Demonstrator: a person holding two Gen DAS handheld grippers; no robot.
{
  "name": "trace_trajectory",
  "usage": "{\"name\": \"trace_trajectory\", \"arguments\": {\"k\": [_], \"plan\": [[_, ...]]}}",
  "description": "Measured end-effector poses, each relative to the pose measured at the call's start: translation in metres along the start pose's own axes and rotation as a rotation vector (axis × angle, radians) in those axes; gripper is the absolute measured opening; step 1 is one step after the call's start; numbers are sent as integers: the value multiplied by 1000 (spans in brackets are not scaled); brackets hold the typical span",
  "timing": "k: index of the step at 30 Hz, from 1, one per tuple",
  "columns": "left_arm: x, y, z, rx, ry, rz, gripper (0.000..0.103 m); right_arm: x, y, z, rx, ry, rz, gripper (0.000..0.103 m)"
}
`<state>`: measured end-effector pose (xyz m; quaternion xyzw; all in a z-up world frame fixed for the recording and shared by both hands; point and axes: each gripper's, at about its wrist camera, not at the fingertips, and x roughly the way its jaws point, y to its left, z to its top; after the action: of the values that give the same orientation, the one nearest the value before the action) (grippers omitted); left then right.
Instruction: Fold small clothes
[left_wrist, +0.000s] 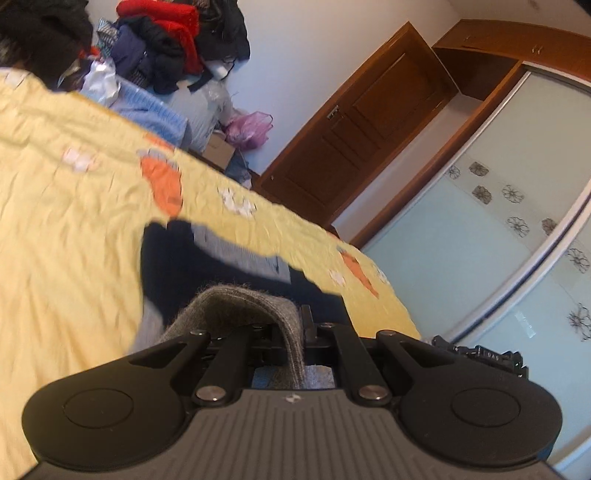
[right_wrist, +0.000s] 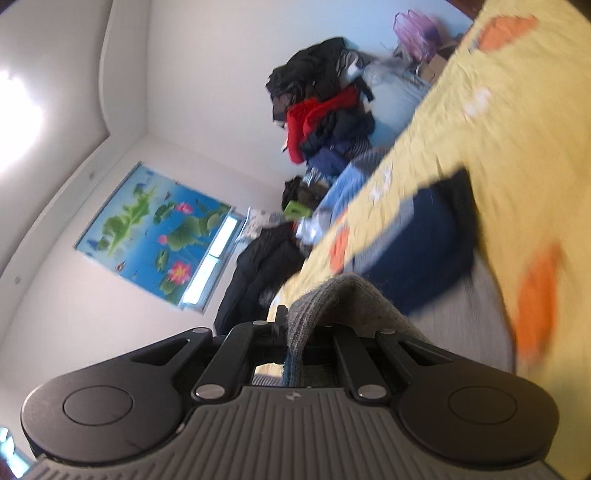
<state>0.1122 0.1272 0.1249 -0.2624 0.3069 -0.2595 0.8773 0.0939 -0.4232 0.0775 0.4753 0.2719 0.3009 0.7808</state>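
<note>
A small garment with a grey knit edge and a dark navy body lies over the yellow bed cover. My left gripper is shut on the grey edge, which folds over its fingers. In the right wrist view my right gripper is shut on another part of the grey edge; the navy body hangs blurred beyond it. The fingertips of both grippers are hidden by the cloth.
The yellow cover has orange and white prints. A pile of dark and red clothes lies past the bed's far end. A brown door and sliding wardrobe stand to the right.
</note>
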Motion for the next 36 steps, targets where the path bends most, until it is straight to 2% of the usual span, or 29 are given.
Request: {"name": "trace_trajectory", "arguments": {"k": [6, 11, 14, 16, 17, 19, 20, 21, 24, 27, 28, 31, 34, 36], "plan": [[81, 22, 65, 37, -42, 112, 5, 77, -41, 86, 25, -63, -119, 15], [147, 64, 90, -37, -19, 287, 6, 128, -95, 114, 112, -68, -275, 15], [162, 83, 96, -101, -11, 308, 7, 145, -111, 116, 141, -81, -308, 30], [162, 83, 98, -99, -23, 302, 11, 146, -114, 113, 159, -116, -316, 77], [160, 83, 100, -100, -22, 281, 19, 146, -114, 112, 161, -132, -320, 83], [156, 79, 105, -78, -15, 240, 54, 143, -113, 111, 121, -152, -308, 84], [153, 76, 107, -65, -22, 237, 92, 141, -112, 110, 108, -144, -310, 84], [150, 74, 109, -64, -39, 261, 103, 140, -111, 108, 96, -134, -318, 84], [135, 78, 110, -104, -71, 337, 103, 130, -102, 101, 43, -115, -337, 84], [107, 82, 92, -176, -113, 450, 103, 104, -88, 82, 5, -123, -302, 84], [93, 82, 78, -207, -136, 450, 103, 90, -81, 72, -10, -126, -290, 84], [45, 76, 24, -289, -166, 384, 103, 46, -63, 28, -45, -121, -274, 85], [12, 68, -31, -342, -139, 345, 103, 7, -54, -19, -60, -106, -329, 85], [0, 67, -58, -393, -120, 313, 103, -8, -57, -42, -13, -98, -337, 84]]}}
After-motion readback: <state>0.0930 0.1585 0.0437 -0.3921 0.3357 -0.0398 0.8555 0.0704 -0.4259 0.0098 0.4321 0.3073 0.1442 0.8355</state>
